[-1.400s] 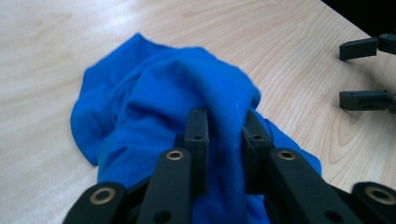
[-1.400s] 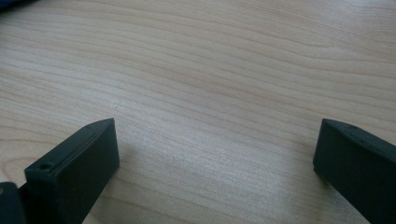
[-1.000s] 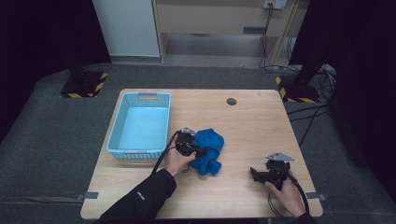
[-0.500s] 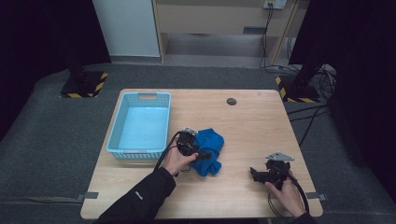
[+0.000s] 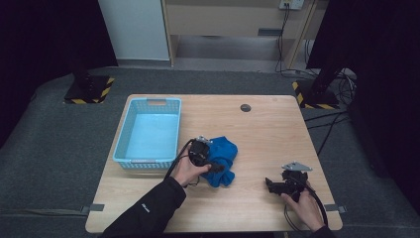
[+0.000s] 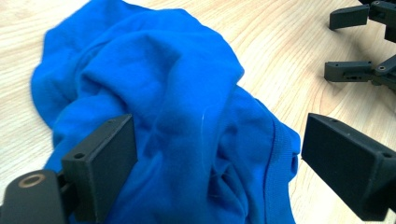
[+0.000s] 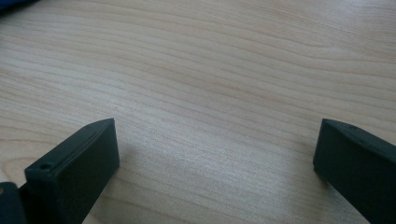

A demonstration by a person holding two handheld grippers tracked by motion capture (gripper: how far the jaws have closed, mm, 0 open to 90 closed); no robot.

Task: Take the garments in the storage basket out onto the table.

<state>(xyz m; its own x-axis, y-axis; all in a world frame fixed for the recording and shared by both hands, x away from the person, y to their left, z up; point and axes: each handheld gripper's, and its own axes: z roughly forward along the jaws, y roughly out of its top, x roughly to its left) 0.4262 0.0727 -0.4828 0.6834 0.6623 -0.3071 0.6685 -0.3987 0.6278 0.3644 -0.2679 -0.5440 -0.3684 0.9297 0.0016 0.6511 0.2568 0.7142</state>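
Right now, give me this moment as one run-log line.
left tool: jaws just opening, wide over blue cloth, pads apart | right tool: open above bare table | basket: nothing inside

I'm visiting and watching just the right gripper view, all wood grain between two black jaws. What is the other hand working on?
Observer: The left gripper stands over a crumpled blue cloth, its jaws just opened wide around the folds.
Operator: Anything else on the table?
Observer: A light blue basket, beside the cloth, with nothing in it.
Operator: And my gripper?
Observer: The right gripper rests open on the wooden table, apart from the cloth.
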